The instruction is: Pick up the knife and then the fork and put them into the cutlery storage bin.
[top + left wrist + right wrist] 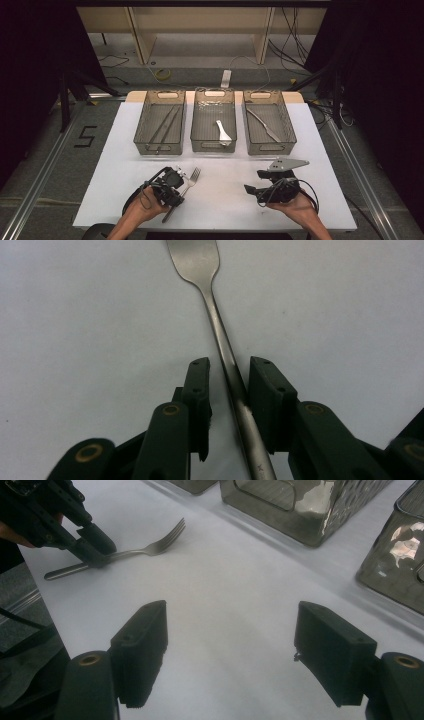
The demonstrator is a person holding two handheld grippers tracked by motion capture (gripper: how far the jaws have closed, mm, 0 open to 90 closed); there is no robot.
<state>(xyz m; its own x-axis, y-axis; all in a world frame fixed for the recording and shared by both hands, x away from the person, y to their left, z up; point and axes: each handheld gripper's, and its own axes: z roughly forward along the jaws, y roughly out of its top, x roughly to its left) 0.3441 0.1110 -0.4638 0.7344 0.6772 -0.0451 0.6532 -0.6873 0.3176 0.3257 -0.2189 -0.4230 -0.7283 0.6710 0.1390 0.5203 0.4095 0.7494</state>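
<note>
A steel fork lies on the white table, tines toward the baskets. My left gripper reaches down over its handle. In the left gripper view the fork handle runs between the two jaws of my left gripper; it sits against the right pad, with a narrow gap to the left pad. The right gripper view shows that left gripper over the fork. My right gripper rests low over bare table at the right, jaws wide apart with nothing between them.
Three mesh baskets stand in a row at the back. The left basket holds chopsticks, the middle basket a spoon, and the right basket a knife. Metal rails flank the table.
</note>
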